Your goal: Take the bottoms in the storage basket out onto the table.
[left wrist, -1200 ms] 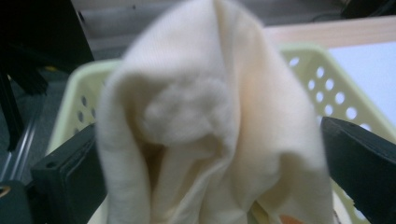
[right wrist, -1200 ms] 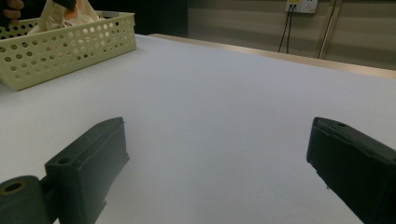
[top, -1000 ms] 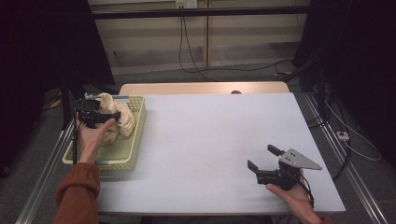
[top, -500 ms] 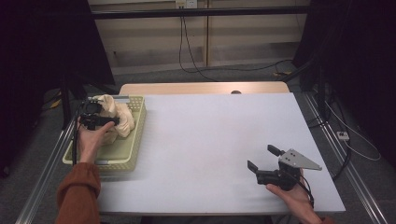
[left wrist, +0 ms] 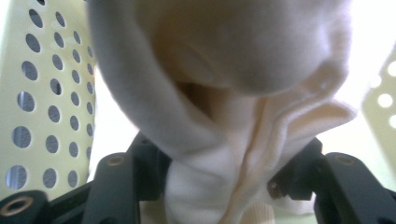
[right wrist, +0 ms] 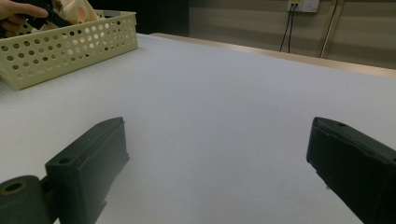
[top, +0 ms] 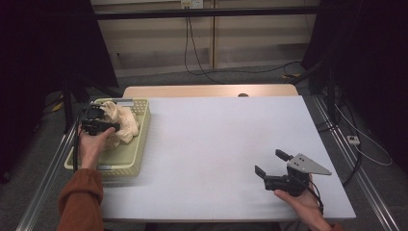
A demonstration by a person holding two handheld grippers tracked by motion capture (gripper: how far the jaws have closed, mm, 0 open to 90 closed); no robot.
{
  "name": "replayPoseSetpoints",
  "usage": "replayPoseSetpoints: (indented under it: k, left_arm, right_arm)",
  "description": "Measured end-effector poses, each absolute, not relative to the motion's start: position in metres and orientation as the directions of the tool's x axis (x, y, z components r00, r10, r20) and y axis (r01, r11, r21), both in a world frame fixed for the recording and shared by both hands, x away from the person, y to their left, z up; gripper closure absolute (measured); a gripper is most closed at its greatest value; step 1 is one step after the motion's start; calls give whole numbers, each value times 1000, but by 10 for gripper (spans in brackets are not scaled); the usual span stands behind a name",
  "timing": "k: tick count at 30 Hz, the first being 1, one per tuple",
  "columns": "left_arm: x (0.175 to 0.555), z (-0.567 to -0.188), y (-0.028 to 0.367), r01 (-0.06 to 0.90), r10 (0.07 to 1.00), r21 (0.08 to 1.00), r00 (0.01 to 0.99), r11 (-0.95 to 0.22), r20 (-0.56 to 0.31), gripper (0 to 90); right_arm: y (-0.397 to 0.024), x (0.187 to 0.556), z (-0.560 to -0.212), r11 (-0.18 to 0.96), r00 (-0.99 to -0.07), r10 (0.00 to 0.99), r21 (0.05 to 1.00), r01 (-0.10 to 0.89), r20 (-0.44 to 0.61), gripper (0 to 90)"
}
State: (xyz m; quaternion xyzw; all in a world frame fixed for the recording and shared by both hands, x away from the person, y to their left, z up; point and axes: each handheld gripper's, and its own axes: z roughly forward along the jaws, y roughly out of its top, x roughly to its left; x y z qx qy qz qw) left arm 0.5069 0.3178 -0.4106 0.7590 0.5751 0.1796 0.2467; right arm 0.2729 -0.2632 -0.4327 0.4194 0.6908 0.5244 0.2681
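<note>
My left claw (top: 98, 124) is clamped on a bunched cream cloth (top: 122, 122) inside the perforated yellow basket (top: 139, 139) at the desk's (top: 216, 144) left edge, seemingly to lift it out, while my right claw (top: 272, 168), jaws wide apart, waits near the front right corner.

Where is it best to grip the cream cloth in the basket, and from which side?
Grip a raised fold of the cream cloth, coming from above: it is heaped above the basket rim. The left gripper already pinches such a bunched fold.
</note>
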Motion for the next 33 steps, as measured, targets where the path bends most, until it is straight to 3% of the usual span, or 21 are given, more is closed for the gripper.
replayPoseSetpoints:
  k: [5,15,33]
  left_arm:
    - [506,-407,322,803,959,556,280,-213,-37,640]
    - [502,-401,324,791,958,591,267,-158,-101,659]
    - [490,-391,319,726,956,677,268,-117,-122,662]
  right_arm:
    - [-263,273,-433,96,-504,861,950,299,72,52]
    - [-263,274,-433,97,-504,861,949,301,72,52]
    - [-263,275,-433,96,-504,861,949,301,73,52]
